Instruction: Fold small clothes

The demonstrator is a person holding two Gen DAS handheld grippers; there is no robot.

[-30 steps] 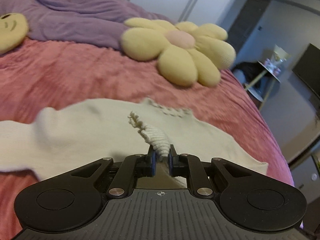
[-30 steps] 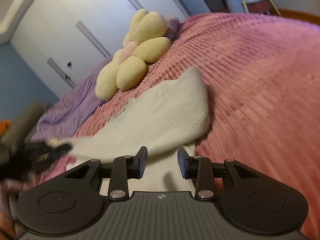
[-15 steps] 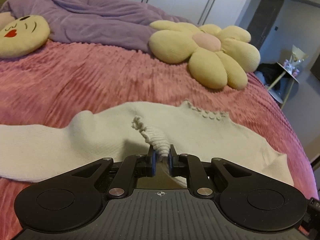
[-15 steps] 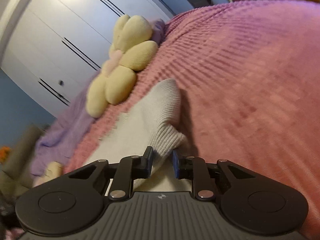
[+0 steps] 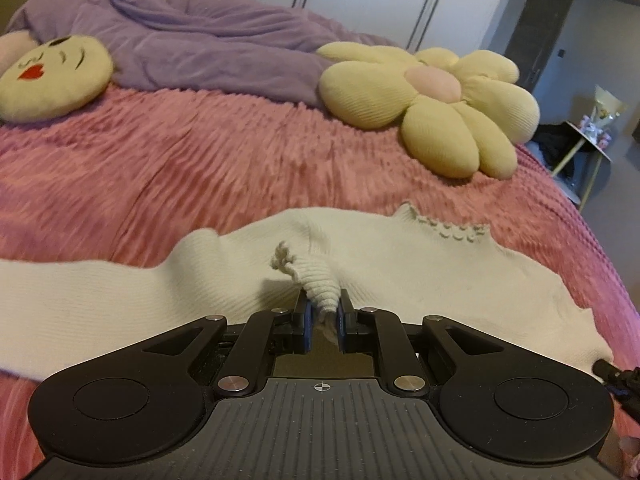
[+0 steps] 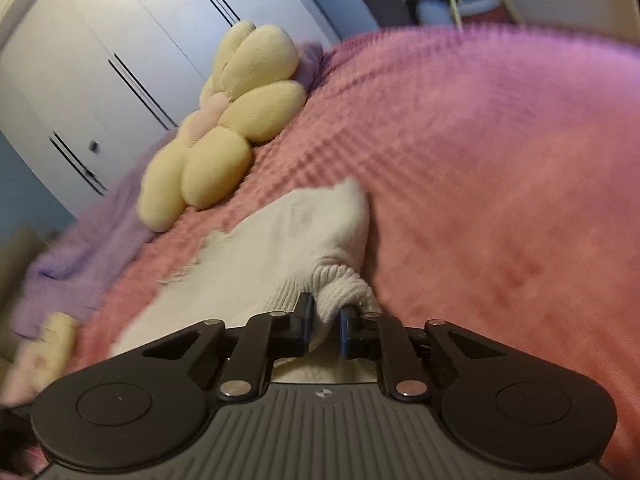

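A small cream knit sweater [image 5: 420, 264] lies spread on the pink bedspread [image 5: 192, 168], neckline trim toward the far side. My left gripper [image 5: 322, 314] is shut on a ribbed, frilled hem or cuff of the sweater [image 5: 316, 280], pinched up from the cloth. One sleeve stretches to the left [image 5: 60, 292]. In the right wrist view my right gripper [image 6: 325, 314] is shut on a ribbed cuff of the sweater [image 6: 340, 286], with the rest of the sweater [image 6: 272, 256] running away to the left over the bedspread [image 6: 500, 168].
A yellow flower cushion [image 5: 432, 108] lies behind the sweater; it also shows in the right wrist view [image 6: 224, 132]. A round face cushion [image 5: 52, 76] and a purple blanket [image 5: 192, 40] lie at the back left. White wardrobe doors [image 6: 120, 48] stand behind the bed.
My right gripper has closed on the sweater's ribbed cuff; a second ago it was open over the cloth. My left gripper keeps its pinch while its view shifts, showing more of the left cushion.
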